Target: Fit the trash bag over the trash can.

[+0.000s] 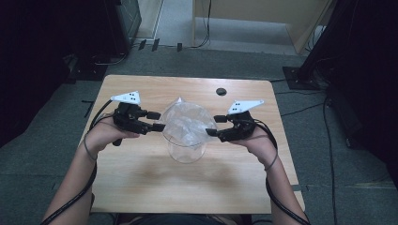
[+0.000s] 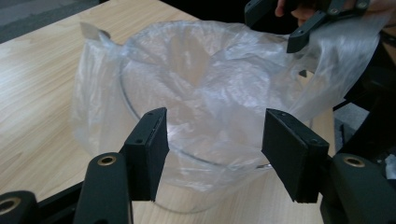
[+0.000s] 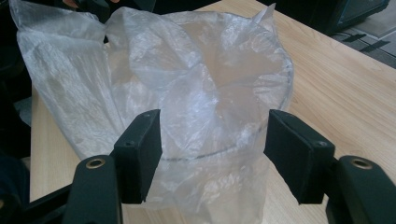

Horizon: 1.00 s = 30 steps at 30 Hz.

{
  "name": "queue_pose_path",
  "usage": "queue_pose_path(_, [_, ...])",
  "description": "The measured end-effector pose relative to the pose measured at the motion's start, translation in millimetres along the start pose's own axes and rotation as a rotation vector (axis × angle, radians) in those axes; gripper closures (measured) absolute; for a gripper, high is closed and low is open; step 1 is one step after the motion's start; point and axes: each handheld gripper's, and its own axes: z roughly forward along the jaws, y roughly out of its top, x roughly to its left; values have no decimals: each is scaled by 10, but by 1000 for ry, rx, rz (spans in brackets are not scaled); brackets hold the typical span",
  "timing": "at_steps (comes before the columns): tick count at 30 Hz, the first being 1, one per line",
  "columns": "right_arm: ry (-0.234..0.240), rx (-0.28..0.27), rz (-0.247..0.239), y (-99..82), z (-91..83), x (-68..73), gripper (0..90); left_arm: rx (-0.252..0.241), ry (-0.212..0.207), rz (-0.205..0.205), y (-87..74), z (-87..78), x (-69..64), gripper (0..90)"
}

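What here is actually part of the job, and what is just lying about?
Part of the job:
- clear plastic bag, draped in and over the container's rim
- clear round container
- left gripper, jaws open beside the bag
- right gripper, jaws open beside the bag

Just lying about:
- wooden table, only the work surface
- cables on the floor

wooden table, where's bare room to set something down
The light wooden table is bare along its near edge, below the clear glass bowl lined with a thin plastic bag. The far strip beside the round cable hole is bare too. The middle is crowded: both grippers flank the bowl.
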Motion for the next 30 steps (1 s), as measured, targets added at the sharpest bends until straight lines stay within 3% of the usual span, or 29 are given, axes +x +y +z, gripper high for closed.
queue_pose_path(7, [9,-41,7,29,-118,13,383,-38,-35,36,64,-38,-80,410])
queue_pose_path(8, [17,-48,9,32,-124,13,386,-35,-37,40,58,-14,-79,428])
queue_pose_path(10, [30,-47,14,27,-108,17,389,-18,-37,27,39,29,-62,562])
queue_pose_path(13, [36,-4,-3,0,-56,34,390,21,-61,11,4,69,-45,694])
queue_pose_path(15, [42,2,-4,-3,-55,38,391,27,-71,14,5,63,-51,708])
queue_pose_path(17, [66,12,-5,-16,-74,62,389,39,-83,22,9,47,-68,781])
queue_pose_path(26, [68,30,-12,-64,-116,47,395,71,-99,25,-22,46,-78,843])
queue_pose_path(30, [67,71,13,-127,-63,4,514,79,-125,-1,-69,76,-41,867])
